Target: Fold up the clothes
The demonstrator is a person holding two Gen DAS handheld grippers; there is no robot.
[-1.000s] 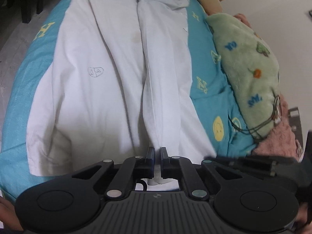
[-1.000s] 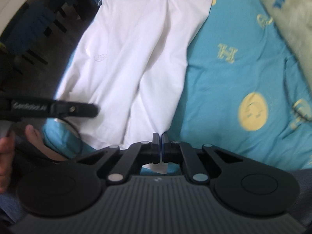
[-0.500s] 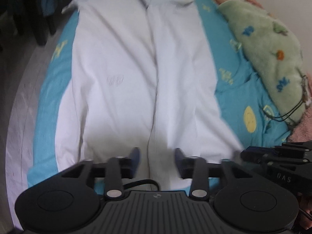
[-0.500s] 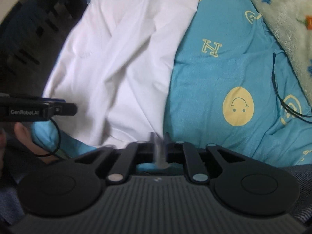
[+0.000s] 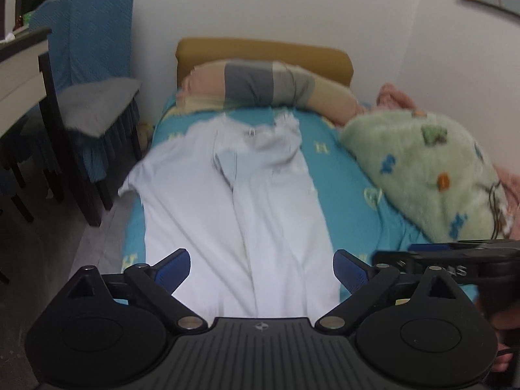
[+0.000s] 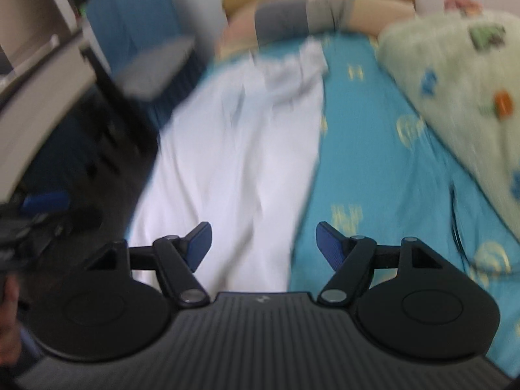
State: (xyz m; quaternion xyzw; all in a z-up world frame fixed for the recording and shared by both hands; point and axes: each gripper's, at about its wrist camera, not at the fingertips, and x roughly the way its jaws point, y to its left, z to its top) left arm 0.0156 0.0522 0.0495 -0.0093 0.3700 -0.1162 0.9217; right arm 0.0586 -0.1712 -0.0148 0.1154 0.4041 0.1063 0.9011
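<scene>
Left wrist view: we see one white shirt [image 5: 227, 214] lying lengthwise on the teal bedsheet [image 5: 351, 175], one green blanket [image 5: 422, 169] at three o'clock, one chair [image 5: 84, 104] at nine. Our left gripper [image 5: 261, 271] and right gripper [image 6: 264, 243] are both spreading wider, pinching nothing, above the shirt's near hem.

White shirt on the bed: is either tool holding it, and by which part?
Neither. The left tool and right tool are opening, pads clear of the white shirt.
</scene>
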